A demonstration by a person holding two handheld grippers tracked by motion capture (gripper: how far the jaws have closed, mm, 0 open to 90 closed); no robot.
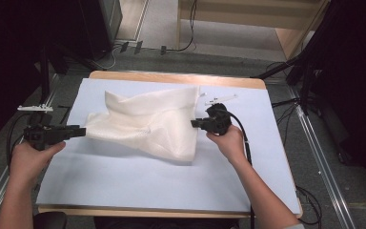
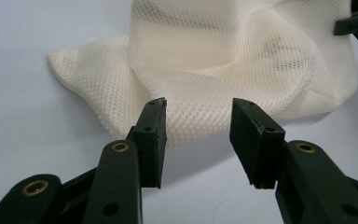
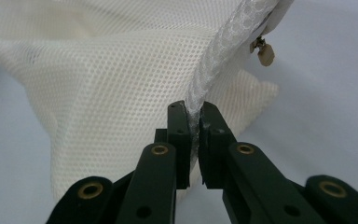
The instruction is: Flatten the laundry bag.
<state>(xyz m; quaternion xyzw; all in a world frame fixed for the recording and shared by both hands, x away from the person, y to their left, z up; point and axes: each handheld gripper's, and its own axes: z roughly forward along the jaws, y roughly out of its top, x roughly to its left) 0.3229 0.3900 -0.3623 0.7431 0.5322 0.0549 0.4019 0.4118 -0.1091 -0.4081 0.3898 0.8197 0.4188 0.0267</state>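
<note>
The right gripper [image 3: 194, 122] pinches the mesh bag's [image 1: 147, 121] right edge, while the open left gripper [image 2: 198, 140] faces its left end.

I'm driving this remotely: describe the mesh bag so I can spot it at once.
Start from the pale blue mat that covers the table; the mesh bag lies crumpled across its middle, between the two grippers. The right gripper pinches its seamed edge, and the left gripper sits open at its other end. It is the cream, see-through netting with a small zip pull, unlike the small white plastic piece behind it.
</note>
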